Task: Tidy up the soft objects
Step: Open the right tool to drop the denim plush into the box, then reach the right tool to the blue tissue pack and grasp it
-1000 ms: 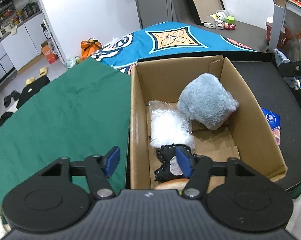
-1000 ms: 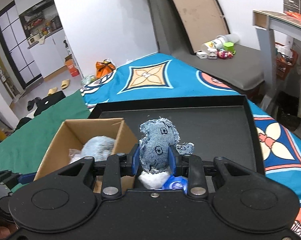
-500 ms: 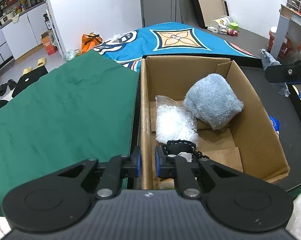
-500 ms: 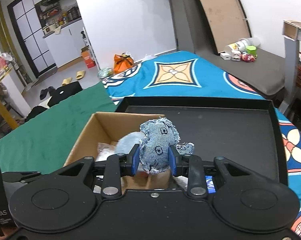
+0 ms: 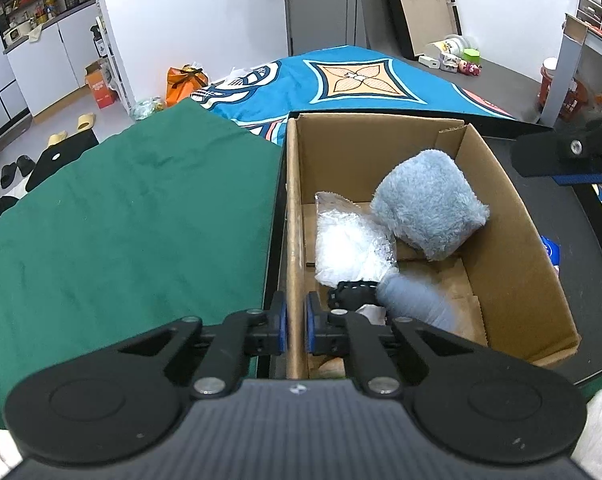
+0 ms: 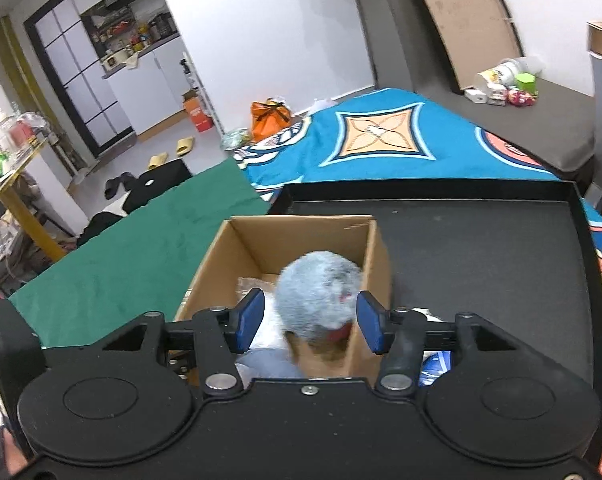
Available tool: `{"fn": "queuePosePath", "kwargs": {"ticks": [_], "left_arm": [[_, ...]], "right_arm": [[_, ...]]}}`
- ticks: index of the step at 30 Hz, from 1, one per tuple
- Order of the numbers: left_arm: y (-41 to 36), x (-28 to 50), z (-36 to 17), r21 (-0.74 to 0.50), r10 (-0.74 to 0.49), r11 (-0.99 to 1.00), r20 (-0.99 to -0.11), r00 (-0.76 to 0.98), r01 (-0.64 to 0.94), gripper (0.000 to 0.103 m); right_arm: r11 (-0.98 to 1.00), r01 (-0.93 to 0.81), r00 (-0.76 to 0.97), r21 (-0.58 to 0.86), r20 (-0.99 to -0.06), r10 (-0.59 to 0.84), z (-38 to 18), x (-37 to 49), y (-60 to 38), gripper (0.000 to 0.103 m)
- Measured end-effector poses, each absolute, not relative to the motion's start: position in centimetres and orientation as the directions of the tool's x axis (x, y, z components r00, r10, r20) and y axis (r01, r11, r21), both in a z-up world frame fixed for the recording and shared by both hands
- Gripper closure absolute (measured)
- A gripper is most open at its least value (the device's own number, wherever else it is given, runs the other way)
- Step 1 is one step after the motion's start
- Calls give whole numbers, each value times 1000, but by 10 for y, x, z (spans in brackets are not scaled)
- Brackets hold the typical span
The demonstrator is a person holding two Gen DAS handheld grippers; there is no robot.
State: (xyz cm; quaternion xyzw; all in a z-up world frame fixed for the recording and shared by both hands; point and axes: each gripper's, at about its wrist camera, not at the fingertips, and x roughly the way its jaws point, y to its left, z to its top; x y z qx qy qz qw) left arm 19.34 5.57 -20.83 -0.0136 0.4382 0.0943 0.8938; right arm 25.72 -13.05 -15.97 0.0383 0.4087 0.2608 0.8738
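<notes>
Denim toy [image 5: 415,299] in cardboard box [image 5: 497,184] beside grey plush [image 5: 427,204] — light, floppy, grip mid-body. Left gripper [image 5: 294,322] fingers pinch box wall; right gripper [image 6: 309,322] fingers spread, empty.

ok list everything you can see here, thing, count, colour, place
cardboard box: one, brown, open, on the black tray
fluffy plush: one, pale blue, inside the box at its far right
plastic bag: one, clear white, in the box beside the plush
black item: one, in the box near the front; too hidden to identify
denim piece: one, blurred grey-blue, in the box at the front
black tray: one, under and right of the box
green cloth: one, left of the box
patterned blanket: one, blue and orange, behind the tray
left tongs: closed on the box's left wall
right tongs: open, empty, above the box
</notes>
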Motion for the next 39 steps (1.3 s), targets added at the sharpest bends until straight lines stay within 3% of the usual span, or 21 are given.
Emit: {"fn": "queuePosePath", "kwargs": {"ticks": [10, 17, 24, 30, 39], "left_arm": [[52, 197, -205, 67, 169, 980, -785, 596, -189, 87], [45, 200, -204, 96, 191, 977, -782, 593, -188, 61], [37, 207, -205, 117, 202, 977, -786, 584, -181, 55], [28, 213, -207, 148, 218, 975, -789, 575, -167, 53], [20, 222, -210, 192, 257, 966, -787, 560, -174, 45]], "right_arm": [[911, -335, 557, 239, -730, 396, -178, 267, -163, 52], [929, -292, 538, 227, -764, 356, -197, 272, -179, 52], [936, -260, 493, 238, -800, 341, -220, 278, -185, 51], [949, -229, 491, 215, -816, 304, -236, 283, -187, 23], [958, -201, 451, 205, -849, 276, -260, 295, -183, 16]]}}
